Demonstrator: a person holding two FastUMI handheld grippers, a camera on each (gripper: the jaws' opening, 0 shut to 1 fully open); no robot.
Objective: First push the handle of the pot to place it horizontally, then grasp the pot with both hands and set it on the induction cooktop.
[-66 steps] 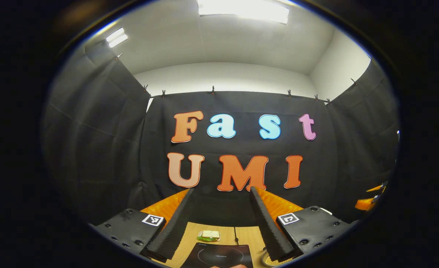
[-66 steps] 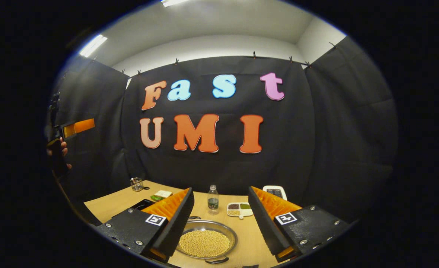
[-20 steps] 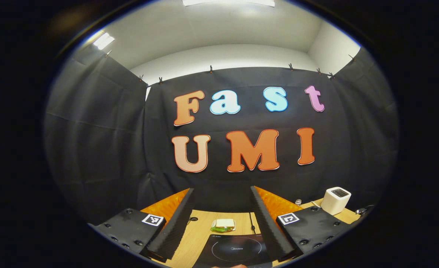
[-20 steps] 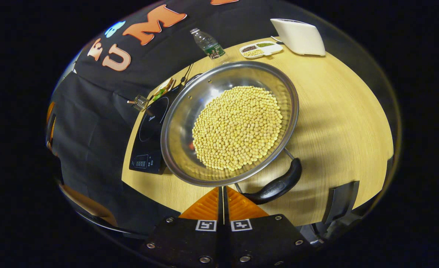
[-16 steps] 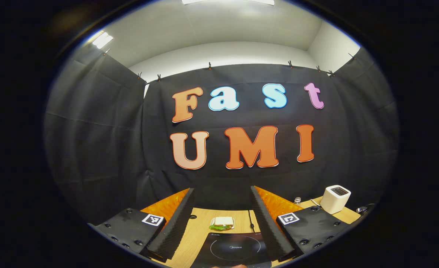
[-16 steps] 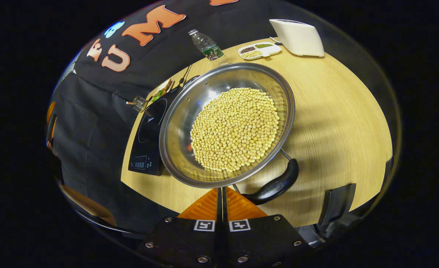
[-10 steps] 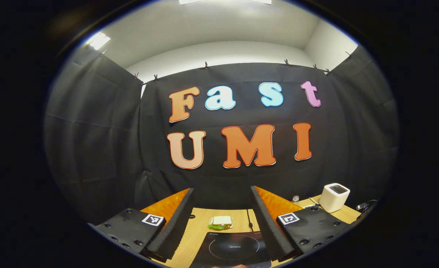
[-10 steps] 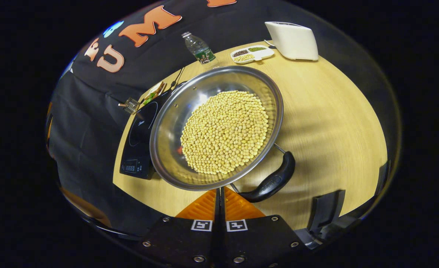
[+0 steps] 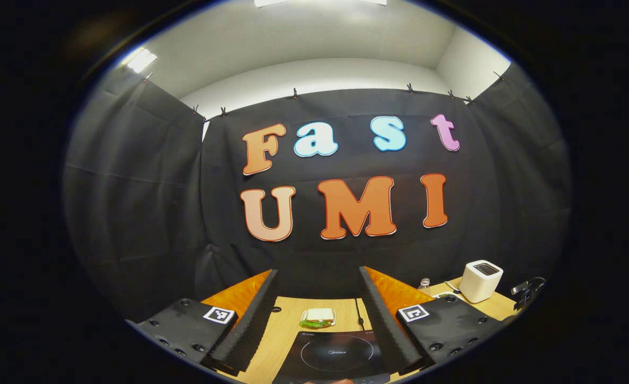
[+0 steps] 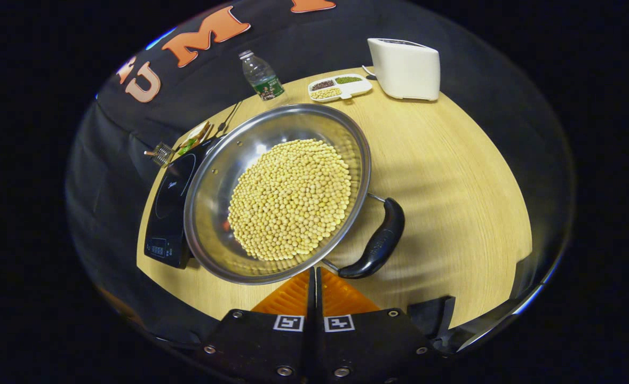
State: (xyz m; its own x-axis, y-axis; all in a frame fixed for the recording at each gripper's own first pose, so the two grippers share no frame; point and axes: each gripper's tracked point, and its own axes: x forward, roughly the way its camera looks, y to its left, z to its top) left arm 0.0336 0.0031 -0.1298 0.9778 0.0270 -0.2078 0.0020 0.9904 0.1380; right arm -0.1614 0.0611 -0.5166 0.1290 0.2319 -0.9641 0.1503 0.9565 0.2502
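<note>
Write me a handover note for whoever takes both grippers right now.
Left gripper: jaws open, holding nothing, raised over the cooktop.
Right gripper: jaws shut with nothing between them, tips near the pot rim, beside its black handle.
The pot, full of beans, sits on the table, its far edge overlapping the cooktop.
Done: right gripper brought to the handle.
Left: finish the handle push, grasp the pot with both grippers, set it on the cooktop.

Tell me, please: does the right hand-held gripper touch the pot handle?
Cannot tell. In the right gripper view its closed tips sit right beside the handle.
</note>
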